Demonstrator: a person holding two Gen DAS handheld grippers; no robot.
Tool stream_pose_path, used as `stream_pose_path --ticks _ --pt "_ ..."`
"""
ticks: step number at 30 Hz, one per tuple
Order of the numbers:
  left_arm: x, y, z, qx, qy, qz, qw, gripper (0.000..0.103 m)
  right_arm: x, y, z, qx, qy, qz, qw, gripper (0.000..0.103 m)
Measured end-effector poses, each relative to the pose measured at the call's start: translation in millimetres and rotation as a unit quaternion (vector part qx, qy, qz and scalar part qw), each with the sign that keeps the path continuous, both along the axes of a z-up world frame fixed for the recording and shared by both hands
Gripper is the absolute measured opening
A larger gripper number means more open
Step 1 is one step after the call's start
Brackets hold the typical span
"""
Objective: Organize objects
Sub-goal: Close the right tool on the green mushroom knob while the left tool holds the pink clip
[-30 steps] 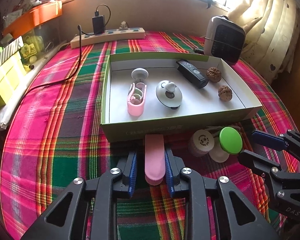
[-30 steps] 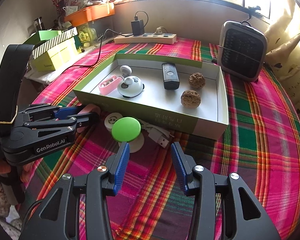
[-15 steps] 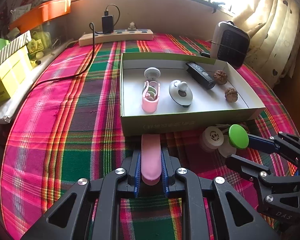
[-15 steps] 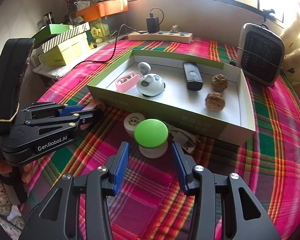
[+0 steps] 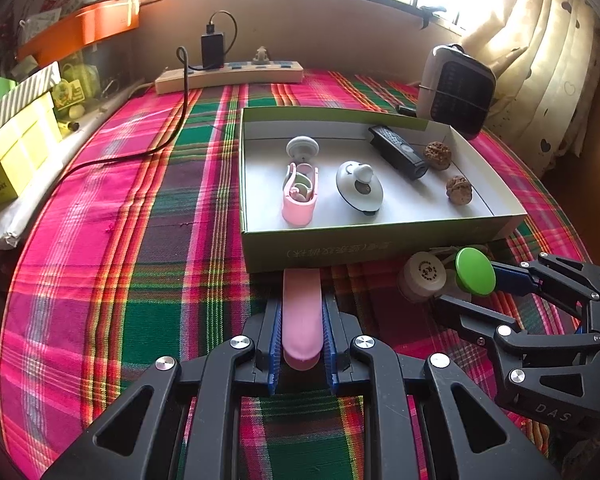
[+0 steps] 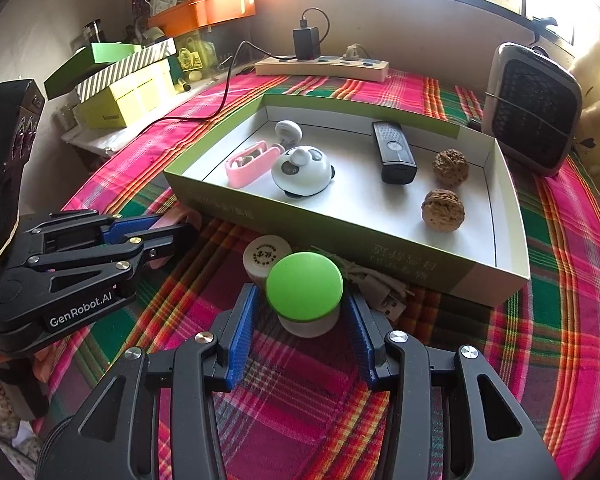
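My left gripper (image 5: 301, 312) is shut on a flat pink lid (image 5: 302, 316), just in front of the near wall of the green-and-white box (image 5: 380, 240). The box holds a pink case (image 5: 299, 196), a white round gadget (image 5: 359, 191), a black remote (image 5: 398, 152) and two walnuts (image 5: 458, 189). My right gripper (image 6: 303, 312) is open, its jaws on either side of a green-capped white jar (image 6: 305, 292) without clear contact. A small white jar (image 6: 266, 257) stands just behind it, and a USB cable (image 6: 374, 286) lies to its right.
A heater (image 6: 532, 108) stands at the back right and a power strip (image 6: 322, 66) with a charger at the back. Yellow and striped boxes (image 6: 124, 92) sit at the left table edge. The left gripper shows in the right wrist view (image 6: 180, 230).
My left gripper closed on the pink lid. My right gripper moved forward until the green-capped jar came between its open jaws.
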State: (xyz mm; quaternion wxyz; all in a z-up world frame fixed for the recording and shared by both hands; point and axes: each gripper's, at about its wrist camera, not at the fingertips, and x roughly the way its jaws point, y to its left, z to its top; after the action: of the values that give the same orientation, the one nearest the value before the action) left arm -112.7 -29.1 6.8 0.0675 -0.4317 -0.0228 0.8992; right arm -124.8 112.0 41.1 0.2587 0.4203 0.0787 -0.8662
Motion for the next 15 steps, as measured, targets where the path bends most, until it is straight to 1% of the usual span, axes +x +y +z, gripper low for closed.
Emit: stream_pose_path --ticks 6,9,11,15 --pt "0.0 -0.1 -0.1 0.000 0.000 0.000 1.0000 0.016 -0.4 -0.8 0.1 0.004 0.002 0.000 1.000 0.044" --pt "-0.4 0.0 -0.1 -0.001 0.000 0.000 1.0000 0.016 0.4 -1.7 0.0 0.011 0.005 -0.001 1.000 0.040" --pt "0.0 -0.1 -0.2 0.000 0.000 0.000 1.0000 0.016 -0.2 -0.1 -0.1 0.012 0.006 -0.005 1.000 0.034" --pt "-0.1 -0.1 -0.5 0.000 0.000 0.000 1.0000 0.016 0.0 -0.2 0.3 0.014 0.007 -0.004 1.000 0.034"
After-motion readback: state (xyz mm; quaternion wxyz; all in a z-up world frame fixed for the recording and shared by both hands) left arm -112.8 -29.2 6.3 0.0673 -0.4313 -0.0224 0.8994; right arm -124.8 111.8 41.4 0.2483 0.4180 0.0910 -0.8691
